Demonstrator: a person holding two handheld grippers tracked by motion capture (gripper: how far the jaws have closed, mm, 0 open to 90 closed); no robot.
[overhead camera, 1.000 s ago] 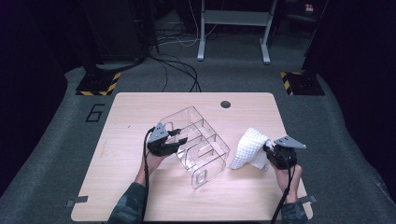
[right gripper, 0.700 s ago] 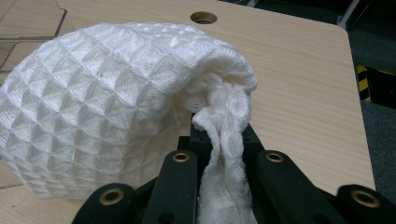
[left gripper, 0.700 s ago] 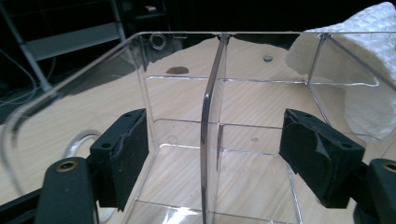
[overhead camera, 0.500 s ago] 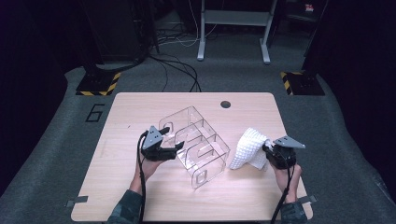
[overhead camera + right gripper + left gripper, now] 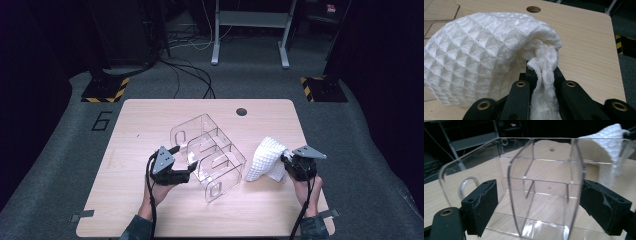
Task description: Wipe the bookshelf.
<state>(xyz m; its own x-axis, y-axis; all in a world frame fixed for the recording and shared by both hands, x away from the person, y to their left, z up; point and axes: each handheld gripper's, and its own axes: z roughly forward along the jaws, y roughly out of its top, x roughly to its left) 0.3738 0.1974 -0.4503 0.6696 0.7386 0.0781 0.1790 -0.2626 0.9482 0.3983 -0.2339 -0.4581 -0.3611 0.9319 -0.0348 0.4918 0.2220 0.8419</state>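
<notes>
Surface (image 5: 150, 210): pale wood.
Clear acrylic organizer (image 5: 210, 155): centre; rigid, slick, light; best gripped on a wall edge.
White waffle cloth (image 5: 265, 160): at 3 o'clock of it; soft, limp, pinched in right claw (image 5: 287, 167).
Left claw (image 5: 187, 167): just opening, spread around an organizer wall, untouching.

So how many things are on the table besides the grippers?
2. A clear acrylic organizer stands mid-table, in front of the left gripper; a white waffle cloth lies to its right, pinched in the right gripper.
</notes>
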